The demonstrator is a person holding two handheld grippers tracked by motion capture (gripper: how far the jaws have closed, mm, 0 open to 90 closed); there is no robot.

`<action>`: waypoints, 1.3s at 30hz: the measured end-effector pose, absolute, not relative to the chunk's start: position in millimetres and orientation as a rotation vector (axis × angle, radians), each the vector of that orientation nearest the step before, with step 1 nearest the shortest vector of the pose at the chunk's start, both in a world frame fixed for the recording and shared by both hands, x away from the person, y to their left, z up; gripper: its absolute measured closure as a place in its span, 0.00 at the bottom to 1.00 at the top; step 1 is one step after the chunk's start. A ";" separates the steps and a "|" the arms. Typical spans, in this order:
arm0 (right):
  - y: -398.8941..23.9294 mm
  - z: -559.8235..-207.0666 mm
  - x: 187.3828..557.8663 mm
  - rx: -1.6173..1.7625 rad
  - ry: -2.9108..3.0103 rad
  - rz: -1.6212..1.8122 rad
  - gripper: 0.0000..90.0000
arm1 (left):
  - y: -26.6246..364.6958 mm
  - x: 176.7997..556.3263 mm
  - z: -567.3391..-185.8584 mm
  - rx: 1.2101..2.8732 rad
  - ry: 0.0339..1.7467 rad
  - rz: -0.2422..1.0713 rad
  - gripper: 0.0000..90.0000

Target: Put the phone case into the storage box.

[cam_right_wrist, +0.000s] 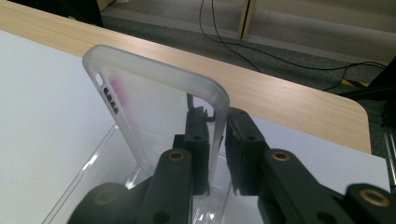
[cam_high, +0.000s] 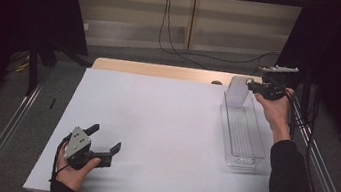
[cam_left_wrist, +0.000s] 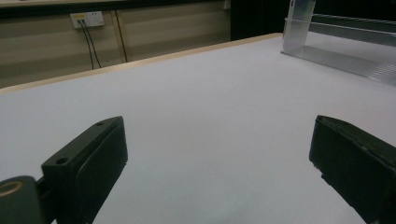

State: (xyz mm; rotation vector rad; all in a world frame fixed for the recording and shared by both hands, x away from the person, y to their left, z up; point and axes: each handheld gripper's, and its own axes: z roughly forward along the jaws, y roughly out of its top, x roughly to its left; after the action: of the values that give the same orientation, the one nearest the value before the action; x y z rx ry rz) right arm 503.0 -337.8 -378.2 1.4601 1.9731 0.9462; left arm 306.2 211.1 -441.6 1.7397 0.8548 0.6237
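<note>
A frosted translucent phone case stands upright at the far end of a clear plastic tray. My right gripper has its jaws on either side of the case's right rim, and the pads sit against it. From above, the right gripper reaches the case from the right, at the table's back right. My left gripper rests on the white sheet at the front left, jaws wide apart with nothing between them. In the left gripper view the case and tray show far off.
A white sheet covers the wooden table. Metal rails run along both sides. Black cables hang down the back wall to the floor, and a wall socket sits there.
</note>
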 end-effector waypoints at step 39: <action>-343.1 -377.5 487.6 1.480 1.860 1.021 0.11 | 209.8 306.6 -441.3 1.735 0.862 0.627 0.05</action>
State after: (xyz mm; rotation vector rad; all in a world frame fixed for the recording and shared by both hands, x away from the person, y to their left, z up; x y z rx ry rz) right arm 487.6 -343.1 -377.5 1.4803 1.8596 1.0211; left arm 306.6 209.8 -441.3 1.7347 0.8625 0.6266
